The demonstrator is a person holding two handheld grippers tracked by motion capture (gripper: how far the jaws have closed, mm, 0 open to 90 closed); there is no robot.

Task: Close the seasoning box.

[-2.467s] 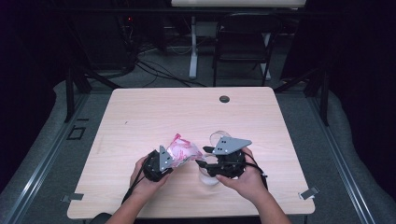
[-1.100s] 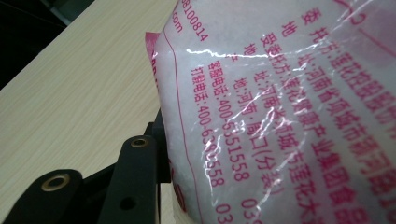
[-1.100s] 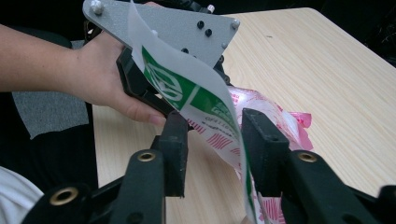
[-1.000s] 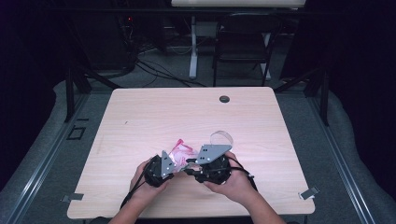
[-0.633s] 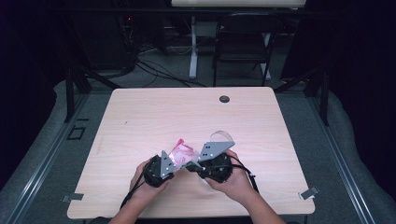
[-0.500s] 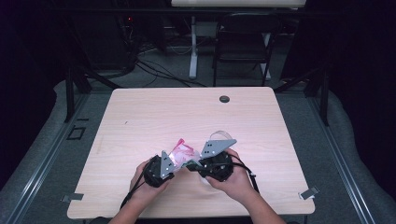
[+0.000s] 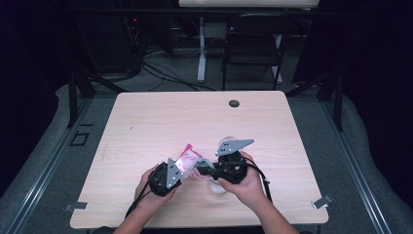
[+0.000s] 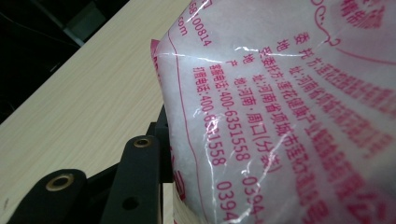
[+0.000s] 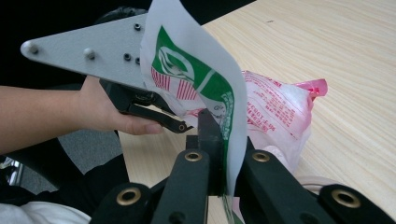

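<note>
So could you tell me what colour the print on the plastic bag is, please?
Pink-red lettering on the clear plastic bag, sharpest in the left gripper view.

Red print on the white plastic bag (image 8: 289,112), left gripper view. Lines of Chinese characters run towards 5 o'clock; one reads "地址:河南·周口(分装)". Beside it stands a telephone line ending "400-6351558", followed by a number beginning "0394". At 12 o'clock the fragments "100814" and "com" can be read. In the right gripper view the bag carries a green emblem (image 9: 173,64) with red stripes; its small lettering is illegible.
</note>
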